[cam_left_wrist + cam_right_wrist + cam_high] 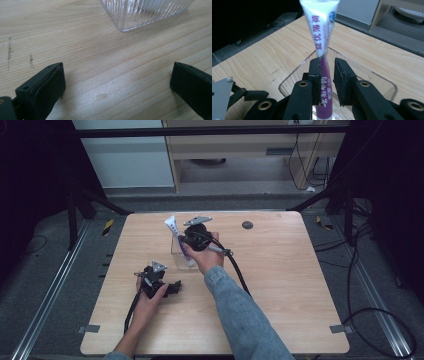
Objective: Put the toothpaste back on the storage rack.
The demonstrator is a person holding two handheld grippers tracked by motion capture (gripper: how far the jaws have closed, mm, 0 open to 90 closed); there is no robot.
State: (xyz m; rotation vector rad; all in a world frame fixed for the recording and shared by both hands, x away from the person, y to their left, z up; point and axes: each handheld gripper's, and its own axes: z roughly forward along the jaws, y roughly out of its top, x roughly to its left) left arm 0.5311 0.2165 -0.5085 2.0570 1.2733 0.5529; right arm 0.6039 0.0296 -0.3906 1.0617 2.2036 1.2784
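Note:
A white and purple toothpaste tube (175,229) stands tilted in a clear ribbed plastic cup (178,252) at the middle back of the wooden table (280,285). My right gripper (186,243) is shut on the tube. In the right gripper view the jaws (327,75) pinch the tube (322,30) at its purple lower half, above the cup's rim (372,75). My left gripper (172,287) rests low on the table, nearer the front, and is open. In the left gripper view, bare wood lies between its wide jaws (117,85), and the cup's base (140,15) is just ahead.
A small dark round disc (247,225) lies near the table's back edge, right of the cup. The right gripper's cable (240,270) trails over the table beside the denim sleeve (240,315). Black frame bars and floor cables surround the table.

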